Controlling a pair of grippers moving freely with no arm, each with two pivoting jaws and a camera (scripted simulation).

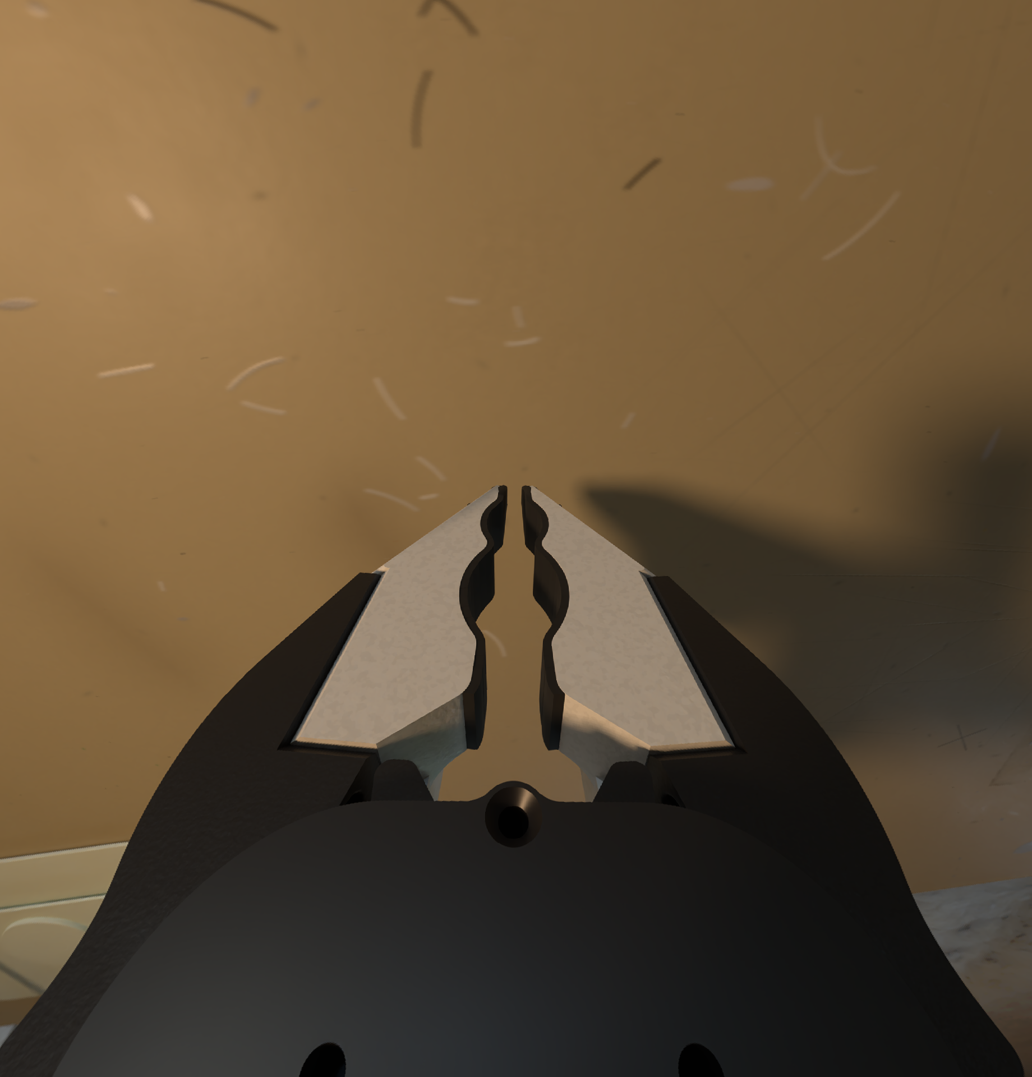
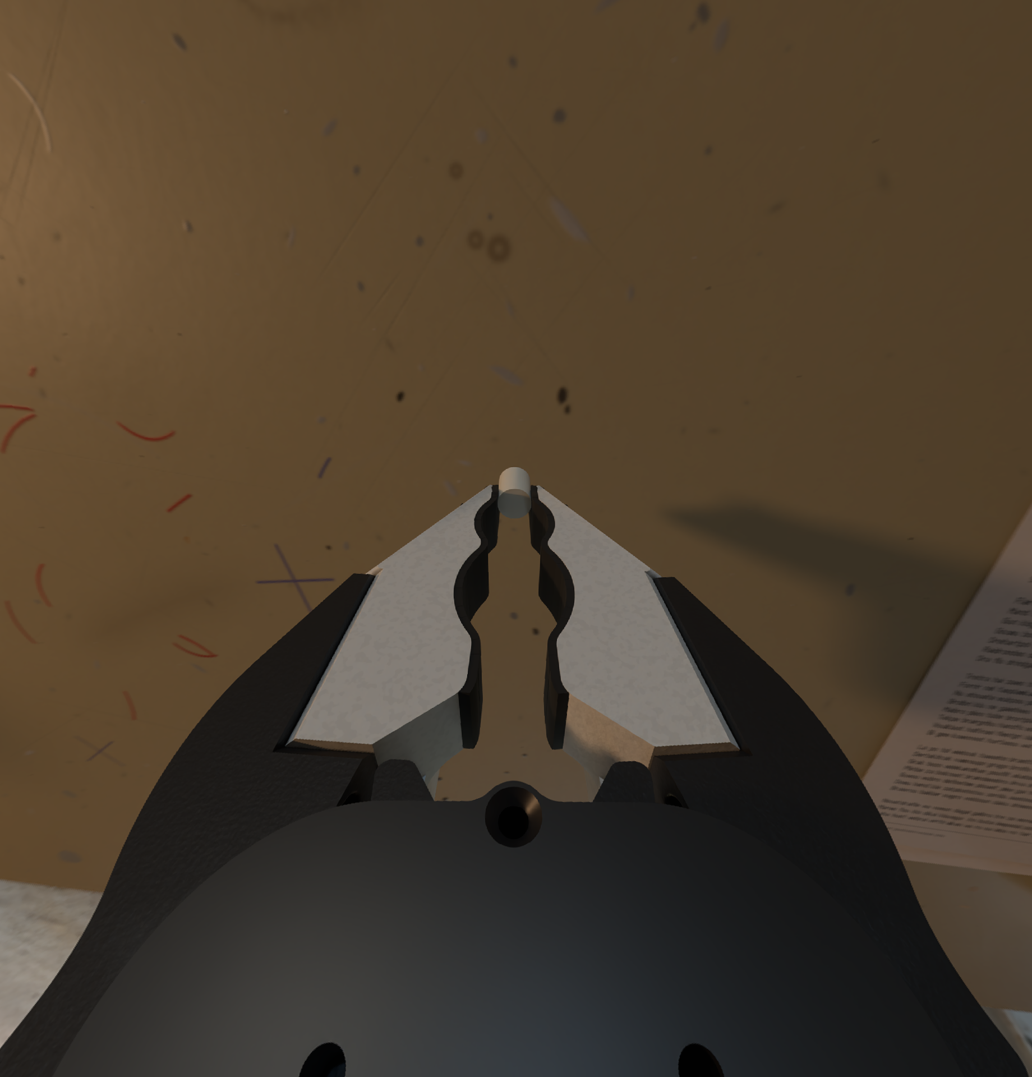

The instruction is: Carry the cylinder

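Observation:
In the right wrist view a small white cylinder point(image 2: 513, 492) sits pinched between the tips of my right gripper point(image 2: 513, 495), which is shut on it; its far end sticks out past the fingertips, above the brown tabletop point(image 2: 385, 291). In the left wrist view my left gripper point(image 1: 513, 492) is shut with only a thin slit between its tips and holds nothing. It hangs over the scratched brown tabletop point(image 1: 327, 233). The cylinder does not show in the left wrist view.
A printed white sheet of paper point(image 2: 980, 699) lies on the table at the right of the right wrist view. The table's near edge and grey floor point(image 2: 24, 944) show at lower left. A pale flat object point(image 1: 41, 909) lies at the lower left of the left wrist view.

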